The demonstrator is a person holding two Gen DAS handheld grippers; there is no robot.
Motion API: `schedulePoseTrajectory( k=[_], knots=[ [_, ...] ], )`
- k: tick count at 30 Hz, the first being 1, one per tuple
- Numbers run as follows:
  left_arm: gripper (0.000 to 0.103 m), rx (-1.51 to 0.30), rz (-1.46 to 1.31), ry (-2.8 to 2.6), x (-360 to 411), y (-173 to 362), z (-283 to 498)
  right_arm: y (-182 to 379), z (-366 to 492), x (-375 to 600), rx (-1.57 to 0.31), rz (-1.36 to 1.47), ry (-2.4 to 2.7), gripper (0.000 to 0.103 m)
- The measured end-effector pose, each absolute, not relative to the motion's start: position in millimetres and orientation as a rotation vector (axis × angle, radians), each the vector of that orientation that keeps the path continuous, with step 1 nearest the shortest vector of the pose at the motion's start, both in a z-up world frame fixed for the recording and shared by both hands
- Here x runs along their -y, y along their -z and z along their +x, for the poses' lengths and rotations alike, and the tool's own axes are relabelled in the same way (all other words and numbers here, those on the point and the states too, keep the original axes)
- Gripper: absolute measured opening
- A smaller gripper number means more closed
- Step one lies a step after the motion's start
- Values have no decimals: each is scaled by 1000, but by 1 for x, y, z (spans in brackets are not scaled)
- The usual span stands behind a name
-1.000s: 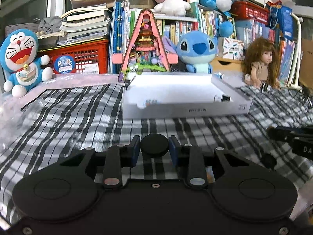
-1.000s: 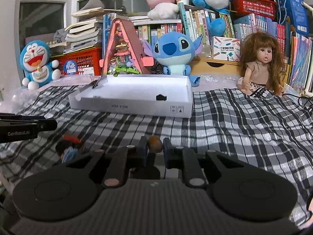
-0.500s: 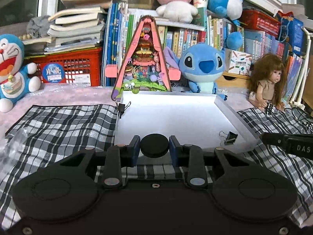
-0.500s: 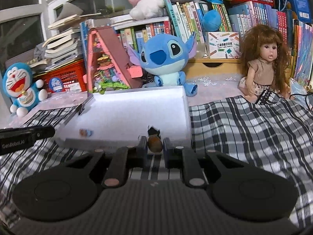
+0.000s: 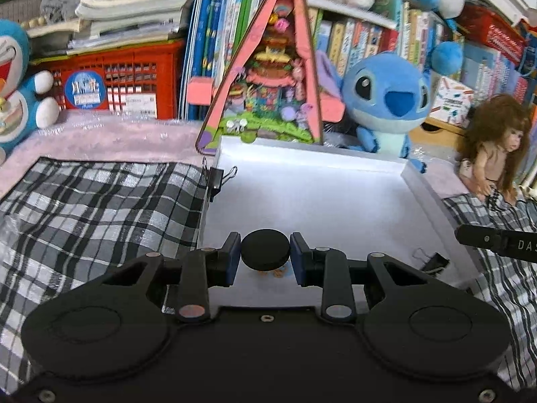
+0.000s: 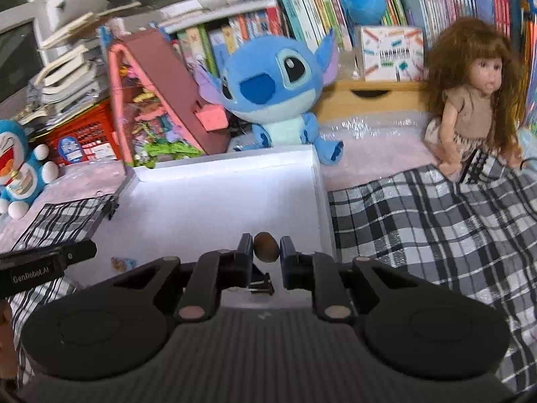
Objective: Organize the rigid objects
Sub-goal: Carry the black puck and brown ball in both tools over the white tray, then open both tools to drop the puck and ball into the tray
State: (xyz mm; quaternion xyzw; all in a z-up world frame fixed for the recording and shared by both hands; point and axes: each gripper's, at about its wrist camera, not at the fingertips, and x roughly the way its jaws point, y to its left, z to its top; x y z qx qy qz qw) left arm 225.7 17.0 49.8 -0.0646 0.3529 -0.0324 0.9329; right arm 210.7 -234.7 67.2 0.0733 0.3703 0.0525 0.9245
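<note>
Over the near edge of the white box (image 5: 335,198) we hold two claws. Our left claw (image 5: 265,258) is clenched on a black round disc (image 5: 265,250) above the box's near-left floor; our right claw (image 6: 265,257) grips a small brown ball (image 6: 265,251) near the box's right wall, above a black binder clip (image 6: 263,287).

"GenRobot.AI" on left gripper (image 6: 47,262), seen near left; "DAS" on right gripper (image 5: 500,243), right edge.
</note>
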Motion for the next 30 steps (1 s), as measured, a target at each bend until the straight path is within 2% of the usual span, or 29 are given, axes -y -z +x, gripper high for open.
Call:
schedulePoseTrajectory(
  k=[16, 30],
  knots=[
    [30, -791, -111, 5, -13, -14, 268, -34, 259, 217, -846, 133, -88, 21],
    [30, -795, -69, 14, -7, -11, 275, -23, 270, 211, -892, 120, -103, 21]
  ],
)
